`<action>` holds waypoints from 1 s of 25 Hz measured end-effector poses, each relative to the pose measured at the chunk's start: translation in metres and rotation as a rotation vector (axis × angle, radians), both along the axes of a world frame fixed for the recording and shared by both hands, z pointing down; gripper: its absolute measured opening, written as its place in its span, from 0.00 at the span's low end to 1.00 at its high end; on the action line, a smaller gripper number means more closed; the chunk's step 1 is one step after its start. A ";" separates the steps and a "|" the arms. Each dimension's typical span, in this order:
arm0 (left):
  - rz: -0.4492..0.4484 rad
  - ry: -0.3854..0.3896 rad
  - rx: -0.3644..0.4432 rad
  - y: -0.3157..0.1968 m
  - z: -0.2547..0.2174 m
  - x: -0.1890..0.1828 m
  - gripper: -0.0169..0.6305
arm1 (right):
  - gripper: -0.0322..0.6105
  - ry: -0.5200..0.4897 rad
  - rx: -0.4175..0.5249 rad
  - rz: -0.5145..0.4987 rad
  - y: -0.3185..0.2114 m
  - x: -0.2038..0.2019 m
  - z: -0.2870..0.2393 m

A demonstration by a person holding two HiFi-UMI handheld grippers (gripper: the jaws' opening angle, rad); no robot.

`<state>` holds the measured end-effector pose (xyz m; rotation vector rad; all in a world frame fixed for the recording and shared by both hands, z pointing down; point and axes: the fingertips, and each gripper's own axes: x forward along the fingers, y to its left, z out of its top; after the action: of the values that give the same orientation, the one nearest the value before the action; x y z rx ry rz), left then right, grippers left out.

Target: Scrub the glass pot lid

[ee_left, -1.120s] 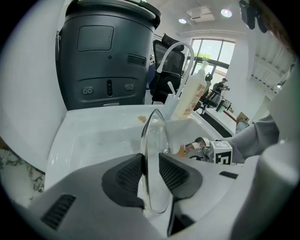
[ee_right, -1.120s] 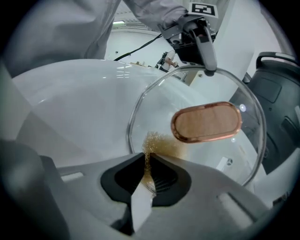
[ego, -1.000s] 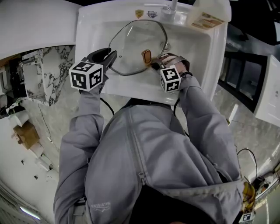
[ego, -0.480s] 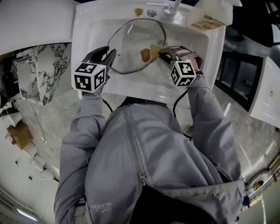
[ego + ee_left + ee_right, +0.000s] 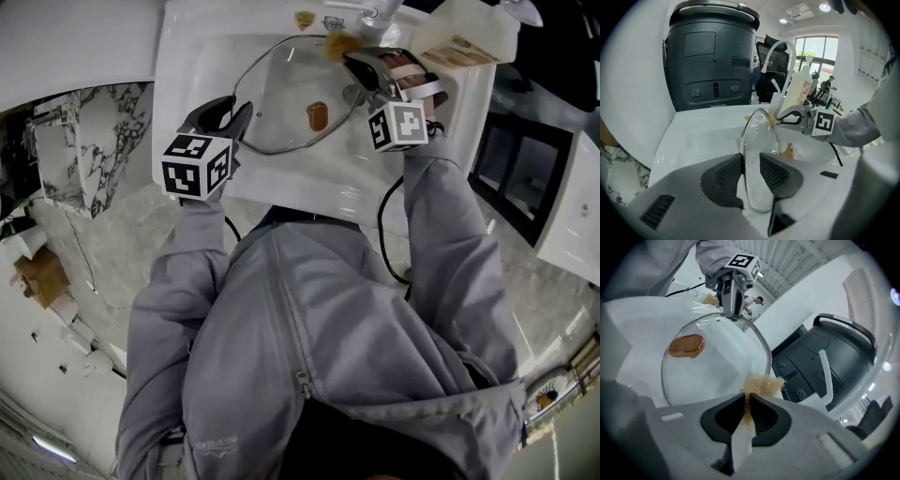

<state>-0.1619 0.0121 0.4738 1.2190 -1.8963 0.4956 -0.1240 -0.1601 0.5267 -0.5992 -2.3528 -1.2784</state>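
Two hand-held grippers: left (image 5: 750, 164), just easing wider, grips the lid (image 5: 281, 94); right (image 5: 746, 403) clamps a scrubber (image 5: 762, 385).

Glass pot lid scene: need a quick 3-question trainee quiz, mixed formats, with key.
1. True or false: the right gripper has nothing between its jaws.
2. Multiple choice: the tan scrubber is at A) the glass pot lid's rim, B) the lid's knob, C) the floor.
3. Short answer: which gripper steadies the lid, and where does it grip?
Key:
1. False. The jaws clamp the scrubber.
2. A.
3. The left gripper, on the lid's rim. Its jaws have just been opening a little, with the rim between them.
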 end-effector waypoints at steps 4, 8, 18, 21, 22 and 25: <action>-0.004 0.004 -0.002 0.001 0.001 -0.002 0.20 | 0.11 -0.027 0.036 -0.050 0.004 -0.007 0.005; -0.004 0.004 -0.001 0.001 0.000 -0.002 0.20 | 0.11 -0.046 0.031 -0.039 0.001 -0.003 0.011; 0.001 0.005 0.006 0.001 -0.001 -0.002 0.20 | 0.11 0.132 -0.042 0.053 0.001 0.043 0.071; 0.002 0.005 0.005 0.001 0.000 -0.002 0.20 | 0.11 0.163 -0.056 0.066 0.006 0.049 0.078; 0.001 0.004 0.005 0.001 0.000 -0.002 0.20 | 0.11 0.182 -0.051 0.051 0.010 0.053 0.082; 0.000 0.003 0.007 0.001 0.001 -0.002 0.20 | 0.11 0.271 -0.022 -0.035 0.030 0.075 0.103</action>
<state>-0.1637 0.0134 0.4744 1.2237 -1.8967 0.4873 -0.0493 -0.1299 0.6298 -0.7718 -2.1445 -1.1096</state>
